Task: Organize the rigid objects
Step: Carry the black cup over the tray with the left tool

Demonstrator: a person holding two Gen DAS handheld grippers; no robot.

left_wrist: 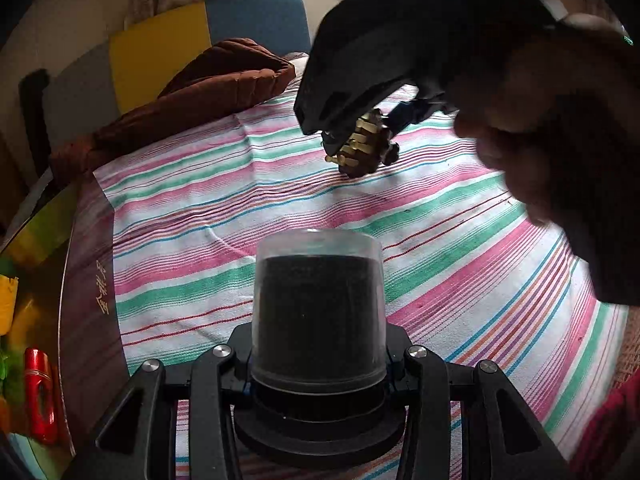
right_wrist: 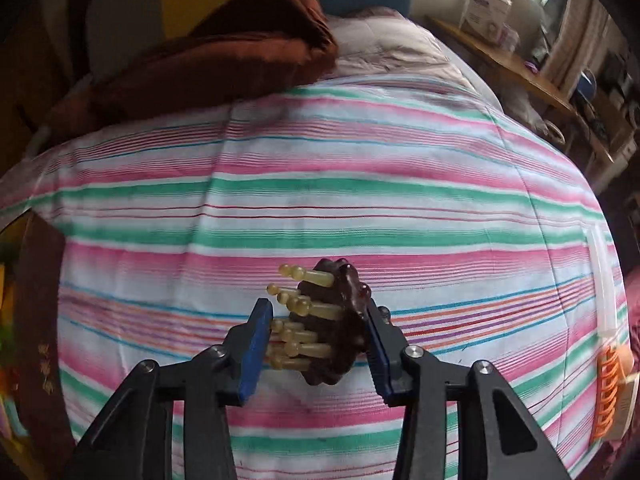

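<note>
My left gripper (left_wrist: 320, 376) is shut on a clear plastic cylinder (left_wrist: 320, 300) with dark contents on a black base, held upright low in the left wrist view. My right gripper (right_wrist: 316, 344) is shut on a dark brown massage brush (right_wrist: 340, 320) with yellowish knobbed bristles. The bristle tips press on the left blue pad and the brush's back lies against the right pad. In the left wrist view the same brush (left_wrist: 360, 152) hangs above the striped cloth (left_wrist: 240, 208), beyond the cylinder, with a person's hand (left_wrist: 560, 140) on the right gripper.
A brown quilted cushion (right_wrist: 224, 52) lies at the far edge of the striped cloth (right_wrist: 360, 184). An orange toothed clip (right_wrist: 608, 392) rests at the cloth's right edge. A red object (left_wrist: 38, 392) and colourful clutter sit left. A wooden shelf (right_wrist: 520, 76) stands far right.
</note>
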